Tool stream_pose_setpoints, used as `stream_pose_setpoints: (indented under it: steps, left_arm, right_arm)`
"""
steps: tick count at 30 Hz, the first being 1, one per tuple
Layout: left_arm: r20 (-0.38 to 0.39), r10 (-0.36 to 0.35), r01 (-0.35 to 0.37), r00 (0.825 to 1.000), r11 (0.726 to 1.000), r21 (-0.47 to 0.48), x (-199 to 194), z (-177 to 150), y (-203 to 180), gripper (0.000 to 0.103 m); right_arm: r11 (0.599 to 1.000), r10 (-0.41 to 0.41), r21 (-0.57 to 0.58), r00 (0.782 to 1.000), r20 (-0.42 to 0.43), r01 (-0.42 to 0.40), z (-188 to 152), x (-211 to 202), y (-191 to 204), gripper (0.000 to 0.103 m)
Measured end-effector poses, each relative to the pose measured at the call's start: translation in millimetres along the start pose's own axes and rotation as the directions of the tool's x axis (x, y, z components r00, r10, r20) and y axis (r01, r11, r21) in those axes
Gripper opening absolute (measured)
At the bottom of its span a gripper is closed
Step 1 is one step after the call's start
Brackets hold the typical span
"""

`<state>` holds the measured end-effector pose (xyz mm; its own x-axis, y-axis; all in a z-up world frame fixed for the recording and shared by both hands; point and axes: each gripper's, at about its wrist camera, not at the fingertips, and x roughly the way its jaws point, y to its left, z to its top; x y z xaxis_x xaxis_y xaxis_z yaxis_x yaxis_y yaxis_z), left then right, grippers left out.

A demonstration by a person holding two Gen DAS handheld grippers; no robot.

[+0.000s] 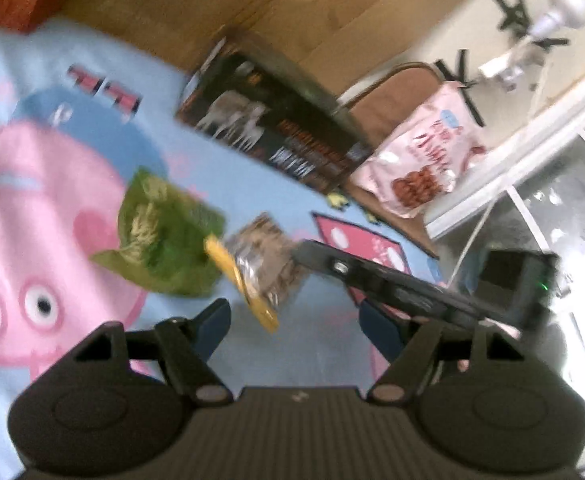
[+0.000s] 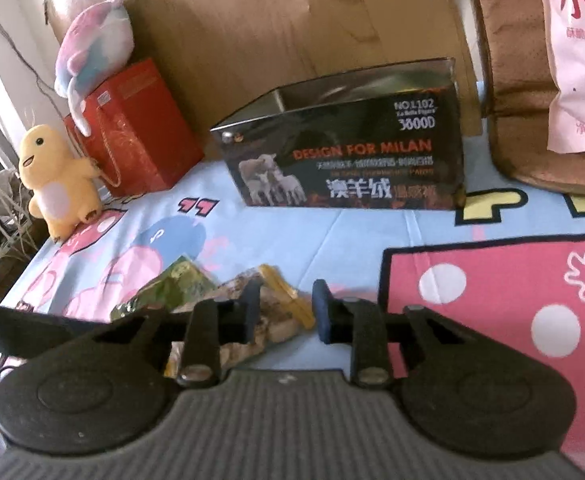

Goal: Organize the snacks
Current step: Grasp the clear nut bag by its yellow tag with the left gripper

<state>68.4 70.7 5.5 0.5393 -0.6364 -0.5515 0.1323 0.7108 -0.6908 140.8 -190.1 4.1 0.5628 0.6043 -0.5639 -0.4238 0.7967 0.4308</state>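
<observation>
Right gripper (image 2: pixel 286 308): fingers spread, nothing clamped; the brown packet (image 2: pixel 252 320) with its yellow strip lies between and under them on the sheet (image 2: pixel 332 236). A green packet (image 2: pixel 168 292) touches the brown one, left of the fingers. Ahead stands the open black box (image 2: pixel 352 152); a pink bag (image 2: pixel 572 60) sits far right on a brown cushion (image 2: pixel 532 152).

Left gripper (image 1: pixel 296 320): fingers released, empty, above the sheet. The brown packet lies just ahead of them, the green one ahead-left.
</observation>
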Motion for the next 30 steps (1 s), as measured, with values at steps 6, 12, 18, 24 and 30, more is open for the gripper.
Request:
stream_pose_setpoints:
  steps: [6, 12, 18, 24, 30]
  left_arm:
    - [0.004, -0.011, 0.011, 1.000, 1.000, -0.004, 0.0, 1.4, 2.9, 0.070]
    - [0.065, 0.004, -0.007, 0.998, 0.999, 0.033, -15.0, 14.2, -2.9, 0.072]
    - [0.071, 0.059, -0.062, 0.996, 0.997, 0.040, -5.4, 32.0, 2.0, 0.072]
    - [0.018, 0.053, -0.054, 0.998, 0.997, 0.049, 21.4, 37.5, 3.2, 0.066]
    - [-0.003, 0.062, -0.061, 0.998, 0.990, 0.130, 44.8, 33.7, -16.1, 0.058]
  right_arm:
    - [0.998, 0.038, -0.051, 0.999, -0.010, -0.039, -29.3, -24.9, 18.3, 0.027]
    - [0.988, -0.024, -0.150, 0.999, 0.031, 0.028, -40.2, -34.7, 29.0, 0.049]
    - [0.980, -0.054, -0.189, 0.998, 0.029, 0.058, -31.7, -16.9, 35.5, 0.052]
    - [0.935, -0.111, -0.333, 0.993, 0.042, 0.119, -35.5, -0.6, 54.0, 0.055]
    - [0.936, -0.137, -0.318, 0.989, 0.058, 0.148, -31.8, 0.8, 48.2, 0.043]
